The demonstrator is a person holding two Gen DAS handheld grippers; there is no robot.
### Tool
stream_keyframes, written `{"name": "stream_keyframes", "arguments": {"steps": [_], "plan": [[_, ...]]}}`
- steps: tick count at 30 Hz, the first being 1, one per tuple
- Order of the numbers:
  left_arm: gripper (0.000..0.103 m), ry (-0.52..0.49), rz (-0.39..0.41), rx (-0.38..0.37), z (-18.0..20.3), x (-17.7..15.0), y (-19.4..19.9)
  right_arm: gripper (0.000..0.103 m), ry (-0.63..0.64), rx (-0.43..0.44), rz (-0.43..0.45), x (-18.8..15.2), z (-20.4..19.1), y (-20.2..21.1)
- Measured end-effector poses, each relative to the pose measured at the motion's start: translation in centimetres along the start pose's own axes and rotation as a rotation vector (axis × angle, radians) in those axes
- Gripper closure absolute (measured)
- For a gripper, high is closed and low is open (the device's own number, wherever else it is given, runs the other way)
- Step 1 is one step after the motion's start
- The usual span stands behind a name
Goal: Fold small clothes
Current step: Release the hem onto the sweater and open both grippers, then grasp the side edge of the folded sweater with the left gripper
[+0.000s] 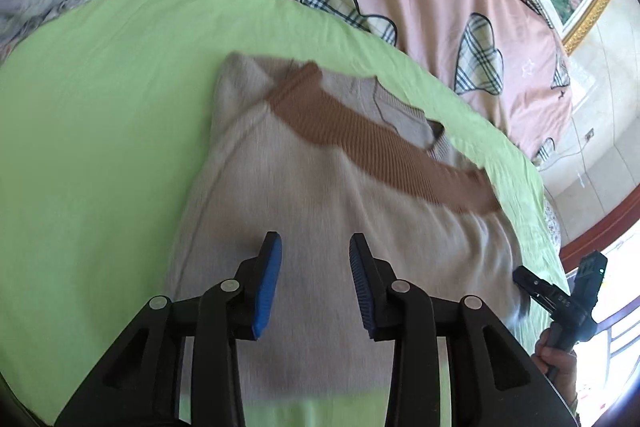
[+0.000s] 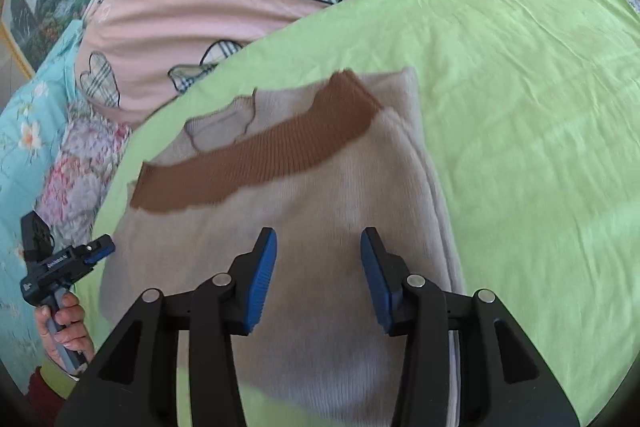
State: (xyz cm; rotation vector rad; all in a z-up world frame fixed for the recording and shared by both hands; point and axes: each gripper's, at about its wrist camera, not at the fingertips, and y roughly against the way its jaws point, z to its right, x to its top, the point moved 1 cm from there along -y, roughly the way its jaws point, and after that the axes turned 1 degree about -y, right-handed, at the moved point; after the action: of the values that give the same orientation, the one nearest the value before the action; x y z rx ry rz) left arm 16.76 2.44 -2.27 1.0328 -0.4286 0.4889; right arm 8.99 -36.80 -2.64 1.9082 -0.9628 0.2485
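Left wrist view: left claw point(image 1: 316, 247) and right claw point(image 2: 318, 241), both released and empty, hover above the folded sweater point(image 1: 320, 187) ahead; fold apparently complete, next move probably setting it aside.

Both views are bright with even daylight; in the left wrist view a blown-out white window point(image 1: 616, 267) glares at the right edge. Shadows are soft and faint. The beige sweater point(image 1: 320, 195) is smeared by motion blur. Fisheye distortion curves the green sheet point(image 2: 520, 107), and dark vignetting rings the corners.
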Motion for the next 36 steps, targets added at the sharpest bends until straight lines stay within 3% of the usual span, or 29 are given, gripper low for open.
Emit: {"name": "stream_keyframes", "arguments": {"steps": [7,14,23,27,36], "plan": [[0.064,0.046,-0.045,-0.018,-0.6,-6.1,3.1,0.055,-0.037,-0.073,0.006,-3.5,1.3,3.5],[0.055,0.075,-0.061,-0.027,-0.6,-9.0,4.4,0.05,-0.03,-0.038,0.035,-5.3,-0.4,5.8],[0.046,0.146,-0.063,-0.043,-1.3,-9.3,4.1,0.048,-0.019,0.02,0.009,-7.4,-2.5,5.8],[0.042,0.255,-0.068,-0.086,-2.9,-9.1,3.1,0.047,-0.009,0.035,-0.006,-7.9,-3.2,5.5],[0.041,0.38,0.036,-0.094,-4.9,-6.2,1.0,0.046,0.01,0.071,-0.02,-7.9,-4.6,4.9]]}}
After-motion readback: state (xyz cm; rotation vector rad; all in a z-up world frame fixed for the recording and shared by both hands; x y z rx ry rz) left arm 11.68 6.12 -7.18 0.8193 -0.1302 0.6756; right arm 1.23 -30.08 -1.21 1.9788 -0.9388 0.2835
